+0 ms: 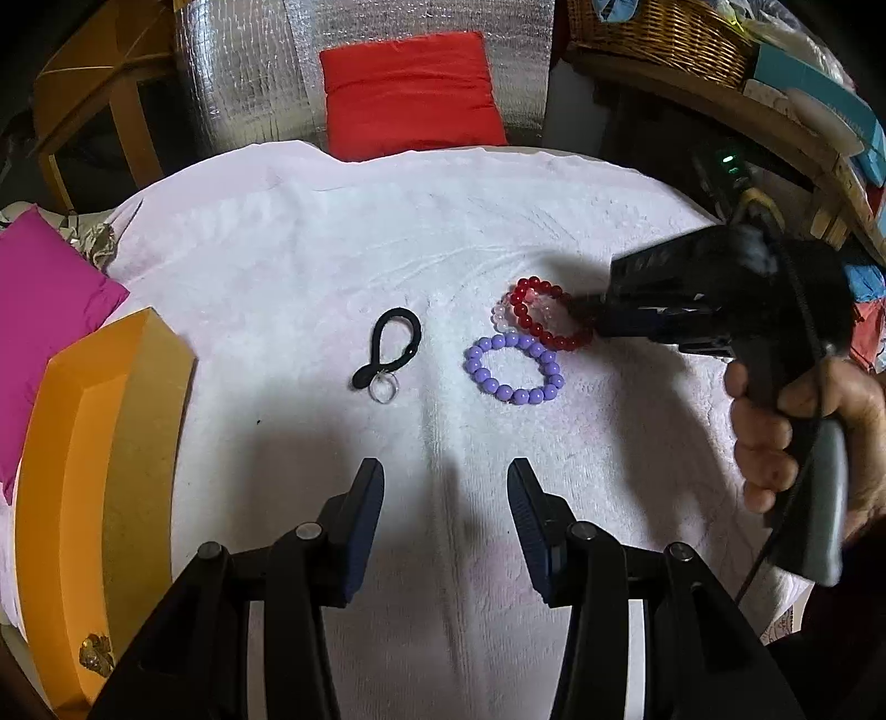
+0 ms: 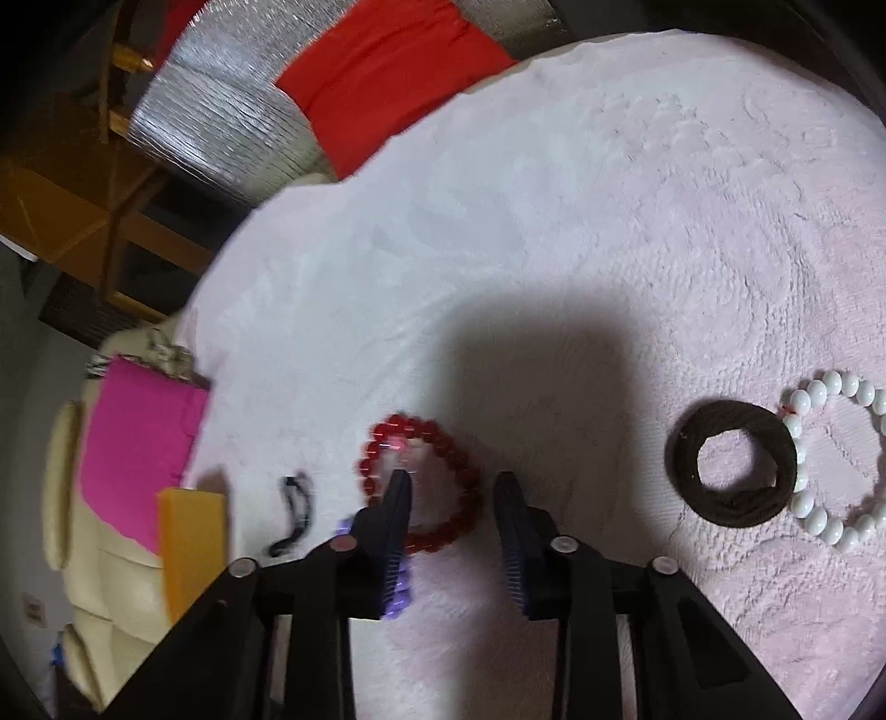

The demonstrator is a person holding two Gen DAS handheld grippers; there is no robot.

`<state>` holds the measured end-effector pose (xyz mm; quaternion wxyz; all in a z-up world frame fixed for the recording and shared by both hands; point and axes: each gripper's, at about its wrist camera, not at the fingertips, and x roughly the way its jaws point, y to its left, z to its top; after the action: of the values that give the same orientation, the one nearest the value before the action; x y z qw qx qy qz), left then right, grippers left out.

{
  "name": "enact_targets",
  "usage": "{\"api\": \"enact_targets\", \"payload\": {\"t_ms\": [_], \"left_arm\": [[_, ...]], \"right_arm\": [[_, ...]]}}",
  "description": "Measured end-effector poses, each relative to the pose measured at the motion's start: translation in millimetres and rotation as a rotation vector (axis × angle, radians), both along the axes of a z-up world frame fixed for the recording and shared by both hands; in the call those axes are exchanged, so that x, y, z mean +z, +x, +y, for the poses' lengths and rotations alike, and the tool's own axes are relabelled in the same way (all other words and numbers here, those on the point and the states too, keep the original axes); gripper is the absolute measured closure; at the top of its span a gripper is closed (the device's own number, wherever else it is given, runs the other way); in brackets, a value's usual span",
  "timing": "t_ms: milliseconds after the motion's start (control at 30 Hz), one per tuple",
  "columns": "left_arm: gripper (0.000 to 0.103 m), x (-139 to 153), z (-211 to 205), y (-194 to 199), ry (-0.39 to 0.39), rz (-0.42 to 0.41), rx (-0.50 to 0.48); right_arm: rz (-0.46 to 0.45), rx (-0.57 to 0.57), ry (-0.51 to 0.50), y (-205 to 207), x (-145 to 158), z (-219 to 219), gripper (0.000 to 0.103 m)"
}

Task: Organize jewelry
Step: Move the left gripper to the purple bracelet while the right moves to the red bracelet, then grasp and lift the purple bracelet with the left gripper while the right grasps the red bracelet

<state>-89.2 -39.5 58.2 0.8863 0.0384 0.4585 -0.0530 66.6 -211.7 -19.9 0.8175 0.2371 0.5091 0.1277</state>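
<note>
On the white towel lie a red bead bracelet, a clear bead bracelet partly under it, a purple bead bracelet and a black loop with a small metal ring. My right gripper is open just above the red bracelet, its left finger over the ring of beads. In the left wrist view it comes in from the right. My left gripper is open and empty, nearer than the purple bracelet. A dark hair tie and a white bead bracelet lie to the right.
An orange box stands at the left edge of the towel, a pink cushion behind it. A red cushion lies beyond the far edge. A wicker basket sits on a shelf at the back right.
</note>
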Motion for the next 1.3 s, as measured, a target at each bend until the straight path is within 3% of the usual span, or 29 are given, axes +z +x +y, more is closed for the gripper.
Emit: {"api": "enact_targets", "payload": {"t_ms": [233, 300, 367, 800, 933, 1000, 1167, 1233, 1300], "left_arm": [[0.055, -6, -7, 20, -0.025, 0.009, -0.037], [0.048, -8, -13, 28, -0.044, 0.012, -0.050], [0.043, -12, -17, 35, -0.058, 0.013, -0.057], [0.043, -45, -38, 76, -0.112, 0.066, -0.056], [0.063, -47, -41, 77, -0.097, 0.038, -0.061], [0.079, -47, -42, 76, -0.101, 0.032, -0.068], [0.085, -47, -39, 70, -0.115, 0.022, -0.082], [0.085, -47, -36, 65, -0.131, 0.021, -0.085], [0.085, -47, -32, 60, -0.144, 0.021, -0.082]], "right_arm": [[-0.062, -0.087, -0.035, -7, 12, -15, 0.092], [-0.068, -0.127, -0.013, -10, 16, -27, 0.092], [-0.061, -0.145, 0.001, -7, 17, -32, 0.092], [0.016, -0.162, 0.061, 0, 5, -40, 0.092], [0.035, -0.155, 0.096, 3, 0, -44, 0.092], [0.045, -0.154, 0.115, 4, -2, -47, 0.091], [0.045, -0.159, 0.081, 4, 0, -42, 0.090], [0.042, -0.160, 0.067, 5, 1, -38, 0.085], [0.026, -0.151, 0.062, 4, 4, -34, 0.074]]}}
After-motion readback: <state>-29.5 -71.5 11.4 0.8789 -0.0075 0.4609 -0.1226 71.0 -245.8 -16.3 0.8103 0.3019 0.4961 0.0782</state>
